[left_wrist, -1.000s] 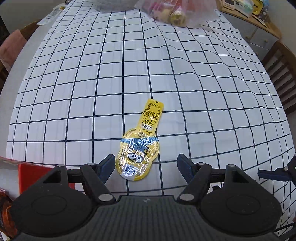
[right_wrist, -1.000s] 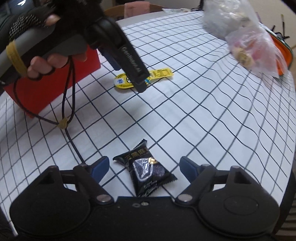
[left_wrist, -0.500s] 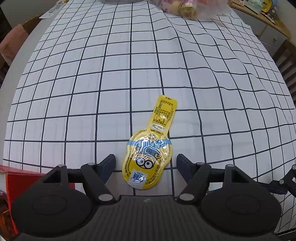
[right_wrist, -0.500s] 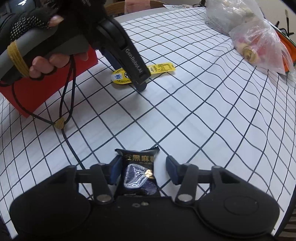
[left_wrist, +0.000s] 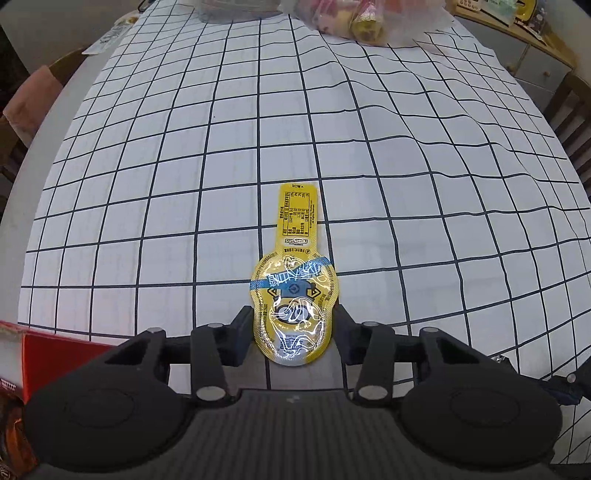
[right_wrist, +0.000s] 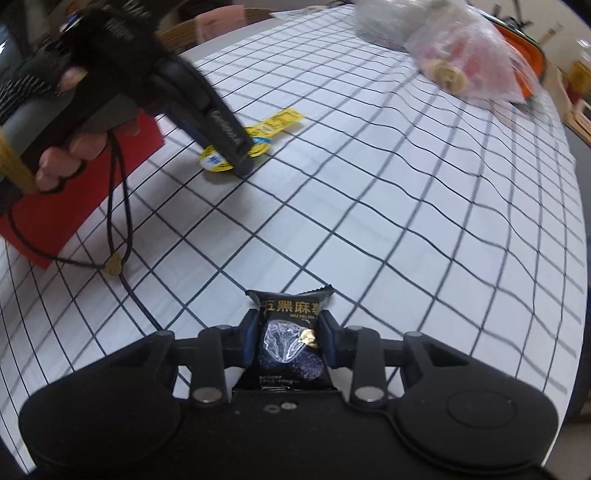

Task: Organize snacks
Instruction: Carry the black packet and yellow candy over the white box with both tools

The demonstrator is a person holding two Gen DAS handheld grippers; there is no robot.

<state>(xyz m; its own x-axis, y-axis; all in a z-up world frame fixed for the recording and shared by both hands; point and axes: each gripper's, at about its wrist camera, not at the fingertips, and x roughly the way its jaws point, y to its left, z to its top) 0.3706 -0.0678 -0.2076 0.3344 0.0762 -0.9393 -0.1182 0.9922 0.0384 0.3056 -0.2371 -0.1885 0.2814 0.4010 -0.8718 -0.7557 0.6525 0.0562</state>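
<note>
In the left wrist view, we see the left tongs [left_wrist: 293, 330] at the lower centre of the frame, narrowed onto the rounded end of the yellow snack packet [left_wrist: 294, 301]. Both fingers touch the packet's sides. The packet lies flat on the checked cloth of the worktop [left_wrist: 184, 147], and its narrow printed tab points toward the top of the frame. A red box [left_wrist: 51, 354] sits at the lower left edge. A clear bag of sweets [left_wrist: 354, 18] lies at the top of the frame, well apart from the packet.

In the right wrist view, we see the right tongs [right_wrist: 289, 334] at the lower centre, clamped on the black snack packet [right_wrist: 290, 343]. The fingers press on both sides of the packet, and its crimped top edge stands above them. We cannot tell whether the packet touches the cloth.

The same view shows the left tongs [right_wrist: 242, 162] at the upper left, held in a gloved hand [right_wrist: 55, 122], with the tips down at the yellow snack packet [right_wrist: 251, 142]. The red box [right_wrist: 74, 206] lies just behind that hand at the left edge. A black cord [right_wrist: 122, 229] hangs from the handle and trails onto the cloth. The clear bag of sweets [right_wrist: 469, 62] rests at the upper right, next to an orange object [right_wrist: 524, 48].
</note>
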